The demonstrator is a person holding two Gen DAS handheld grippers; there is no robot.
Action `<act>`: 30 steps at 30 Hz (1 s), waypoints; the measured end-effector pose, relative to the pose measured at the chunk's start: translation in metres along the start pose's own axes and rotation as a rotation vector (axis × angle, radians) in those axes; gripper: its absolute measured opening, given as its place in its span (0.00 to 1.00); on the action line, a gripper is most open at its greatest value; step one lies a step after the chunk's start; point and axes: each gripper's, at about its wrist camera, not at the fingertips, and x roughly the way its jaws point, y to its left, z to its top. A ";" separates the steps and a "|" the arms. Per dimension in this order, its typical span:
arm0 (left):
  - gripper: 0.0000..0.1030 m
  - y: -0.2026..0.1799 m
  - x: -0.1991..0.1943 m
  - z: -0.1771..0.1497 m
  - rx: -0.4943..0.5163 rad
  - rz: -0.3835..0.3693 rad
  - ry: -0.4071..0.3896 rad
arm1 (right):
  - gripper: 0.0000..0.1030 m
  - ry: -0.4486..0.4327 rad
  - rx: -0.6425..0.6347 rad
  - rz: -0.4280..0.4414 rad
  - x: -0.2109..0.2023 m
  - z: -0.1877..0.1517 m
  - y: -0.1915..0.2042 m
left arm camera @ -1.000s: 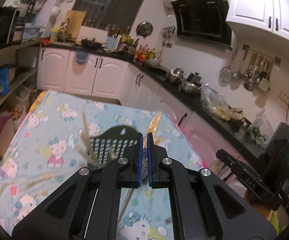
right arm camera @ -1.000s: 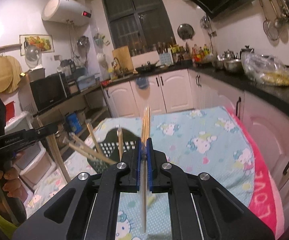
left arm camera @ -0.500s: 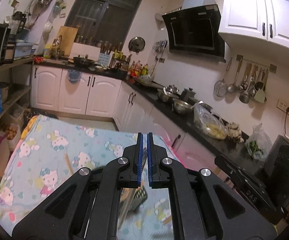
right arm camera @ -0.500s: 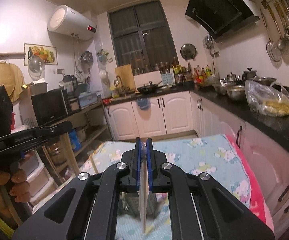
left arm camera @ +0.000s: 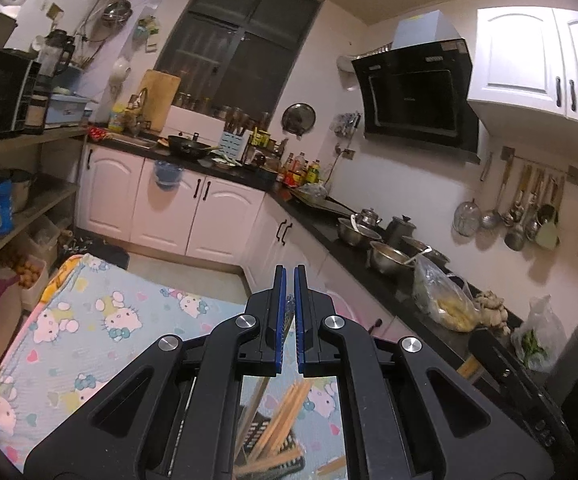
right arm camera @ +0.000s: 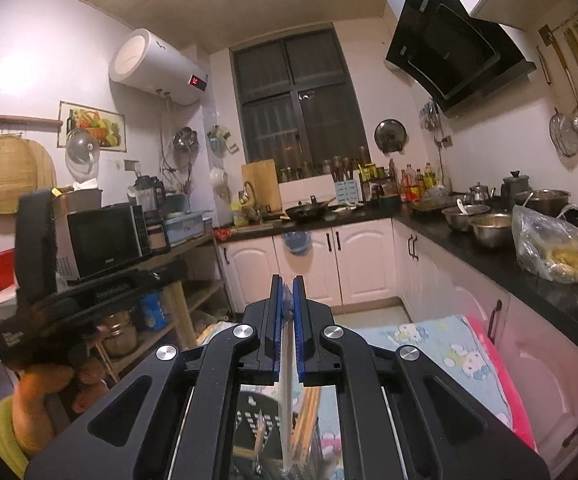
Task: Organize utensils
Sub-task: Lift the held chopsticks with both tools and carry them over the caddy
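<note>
The chopsticks (right arm camera: pixel 287 412) hang down from the right gripper (right arm camera: pixel 287 300) — its blue jaws are squeezed tight on them. Below stands a black basket (right arm camera: pixel 255 420) with more chopsticks, on a table with a cat-print cloth (left arm camera: pixel 89 328). The left gripper (left arm camera: pixel 288 292) has jaws together, pinching a clear wrapper (left arm camera: pixel 289 312).
</note>
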 end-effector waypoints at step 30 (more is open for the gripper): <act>0.01 0.024 0.059 -0.071 0.033 0.040 0.148 | 0.05 0.060 0.063 -0.006 0.052 -0.086 -0.029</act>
